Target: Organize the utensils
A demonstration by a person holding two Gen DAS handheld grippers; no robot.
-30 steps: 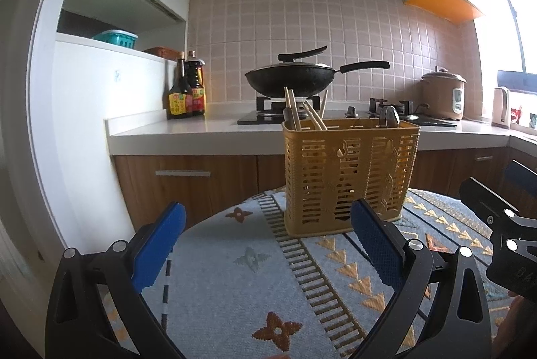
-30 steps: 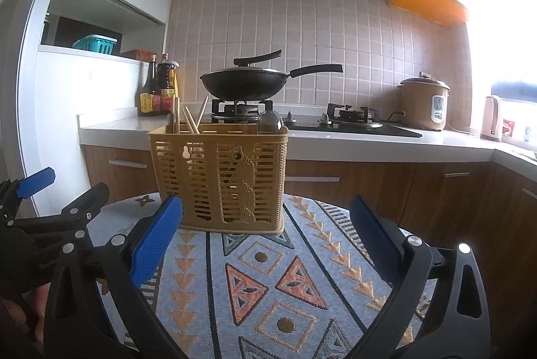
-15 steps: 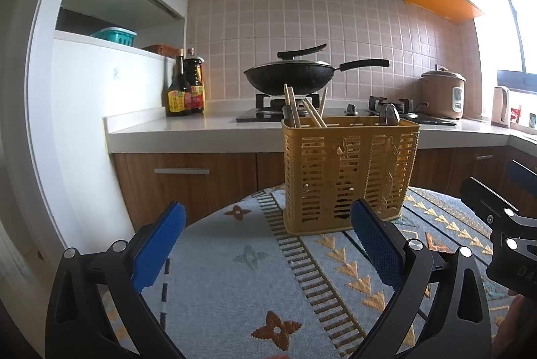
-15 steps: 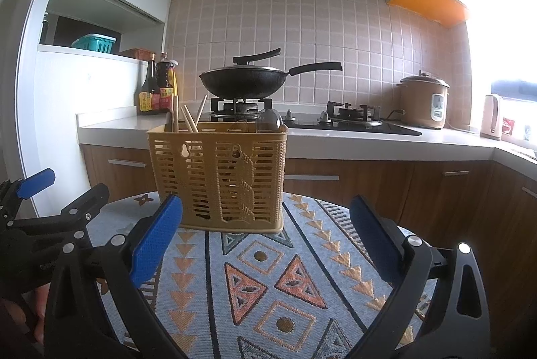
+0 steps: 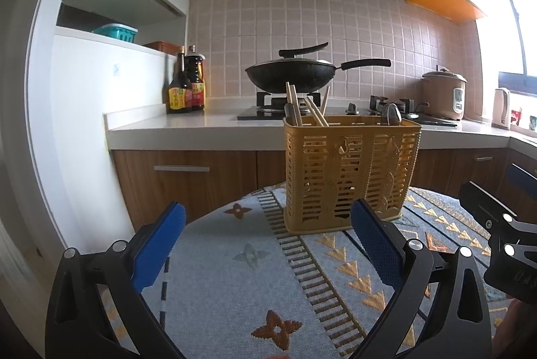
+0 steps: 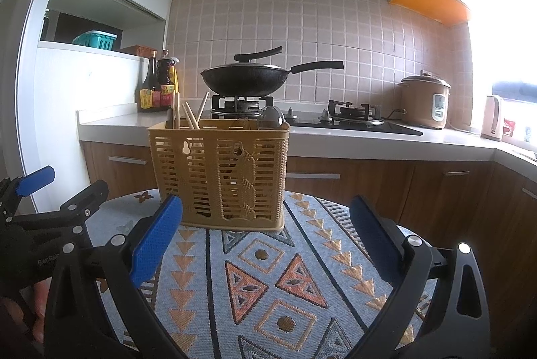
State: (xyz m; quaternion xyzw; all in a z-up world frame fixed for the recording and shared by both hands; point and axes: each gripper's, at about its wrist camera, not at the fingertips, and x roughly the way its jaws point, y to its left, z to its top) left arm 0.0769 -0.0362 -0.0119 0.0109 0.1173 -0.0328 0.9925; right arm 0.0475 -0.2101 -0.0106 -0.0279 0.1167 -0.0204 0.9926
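Note:
A yellow slotted utensil basket (image 5: 349,171) stands upright on the round table with a patterned cloth (image 5: 235,275); it also shows in the right wrist view (image 6: 220,174). Wooden chopsticks (image 5: 303,105) stick out of its left compartment and a metal spoon (image 5: 391,114) out of its right one. My left gripper (image 5: 268,238) is open and empty, a short way in front of the basket. My right gripper (image 6: 265,235) is open and empty, in front of the basket and to the right of the left one.
Behind the table runs a white kitchen counter (image 5: 201,127) with wooden cabinets, a black wok (image 5: 290,73) on the gas hob, sauce bottles (image 5: 186,84), a rice cooker (image 5: 443,97) and a kettle (image 5: 501,107). The table's far edge lies just behind the basket.
Both grippers have stayed open and empty. The views have shifted only slightly; the basket has not moved.

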